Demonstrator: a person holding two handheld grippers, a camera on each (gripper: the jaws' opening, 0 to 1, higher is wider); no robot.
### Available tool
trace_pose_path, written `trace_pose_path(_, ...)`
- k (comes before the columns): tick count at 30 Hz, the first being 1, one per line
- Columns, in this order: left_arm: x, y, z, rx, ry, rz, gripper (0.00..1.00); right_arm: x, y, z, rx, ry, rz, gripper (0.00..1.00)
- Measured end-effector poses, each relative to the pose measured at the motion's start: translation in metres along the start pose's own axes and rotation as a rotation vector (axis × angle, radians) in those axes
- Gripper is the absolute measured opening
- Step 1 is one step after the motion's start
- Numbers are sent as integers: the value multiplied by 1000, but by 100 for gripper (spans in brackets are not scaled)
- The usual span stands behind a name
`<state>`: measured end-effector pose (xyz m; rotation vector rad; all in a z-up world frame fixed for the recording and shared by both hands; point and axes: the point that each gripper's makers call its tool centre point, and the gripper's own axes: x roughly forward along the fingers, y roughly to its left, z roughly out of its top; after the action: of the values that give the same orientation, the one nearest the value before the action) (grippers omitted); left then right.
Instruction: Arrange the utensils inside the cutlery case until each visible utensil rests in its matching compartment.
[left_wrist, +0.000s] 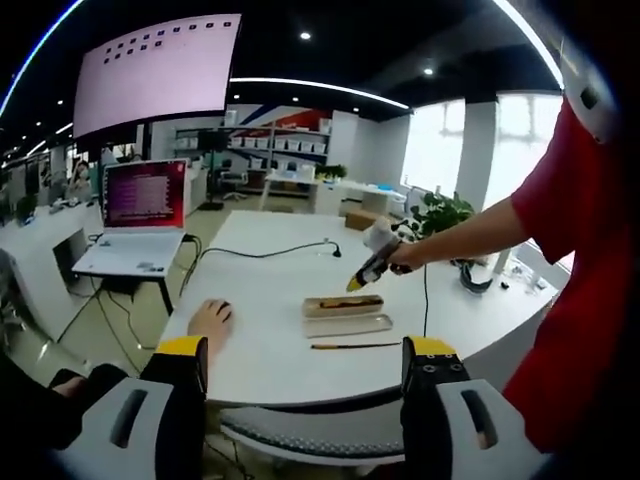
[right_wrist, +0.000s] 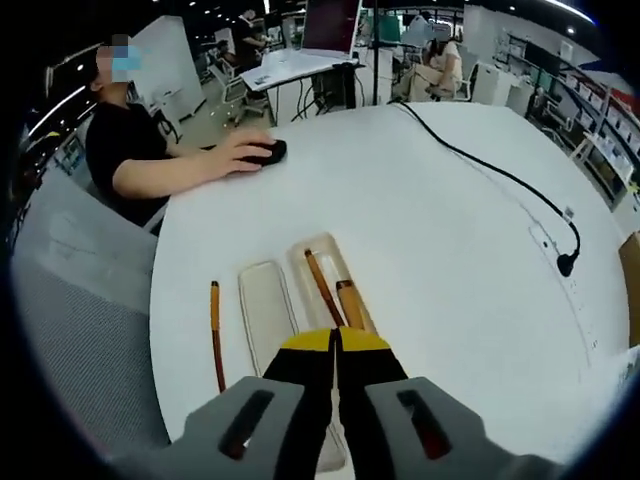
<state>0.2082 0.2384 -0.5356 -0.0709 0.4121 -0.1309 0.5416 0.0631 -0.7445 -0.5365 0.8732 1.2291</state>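
An open cutlery case (left_wrist: 345, 322) lies on the white round table (left_wrist: 270, 250). In the right gripper view its tray half (right_wrist: 322, 262) holds a thin brown chopstick (right_wrist: 320, 280) and a wider brown utensil (right_wrist: 348, 298), while the pale lid half (right_wrist: 265, 305) lies empty beside it. Another chopstick (right_wrist: 215, 335) rests on the table left of the case, also seen as the chopstick (left_wrist: 355, 346). My right gripper (right_wrist: 336, 345) is shut just above the tray's near end, and I see nothing between its jaws. It appears as the right gripper (left_wrist: 365, 270), held by a hand. My left gripper (left_wrist: 307, 362) hangs open well back from the table.
A person in black rests a hand on a mouse (right_wrist: 265, 152) at the table's edge. A black cable (right_wrist: 500, 175) crosses the tabletop. A laptop (left_wrist: 140, 200) sits on a side table, and a grey chair (left_wrist: 300, 435) stands at the near edge. A red sleeve (left_wrist: 580, 260) is at the right.
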Motion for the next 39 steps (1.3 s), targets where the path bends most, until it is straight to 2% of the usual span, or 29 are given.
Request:
trace_pose_path(5,3,-4,5,11,-14,-12,81,-13,-23,-16,-3,21,-81,0)
trace_pose_path(8,5,-5,0,13,-4,-11,80,-20,-40,-34,-27,77,-146,0)
trace_pose_path(11,5,-8,0,16,-8,-10,80,-26,-37,-47,-14,83,-146,0)
trace_pose_path(20,11,-7,7,2,-30,-23,81,-50,-41,-47,6,35,-184,0)
trace_pose_path(26,18,0,21,41,-43,-25,89,-62,-24,-47,-26,24,-194,0)
trace_pose_path(29,20,-3,27,35,-58,-47,90,-58,-9,-52,-15,34,-156,3)
trace_pose_path(31,22,-5,26,27,-49,-56,92,-57,2,-53,-29,40,-150,7)
trace_pose_path(35,22,-7,28,30,-50,-68,96,-57,8,-50,-74,48,-146,7)
trace_pose_path(39,27,5,22,23,-13,-44,100,-58,14,-43,-95,30,-126,8)
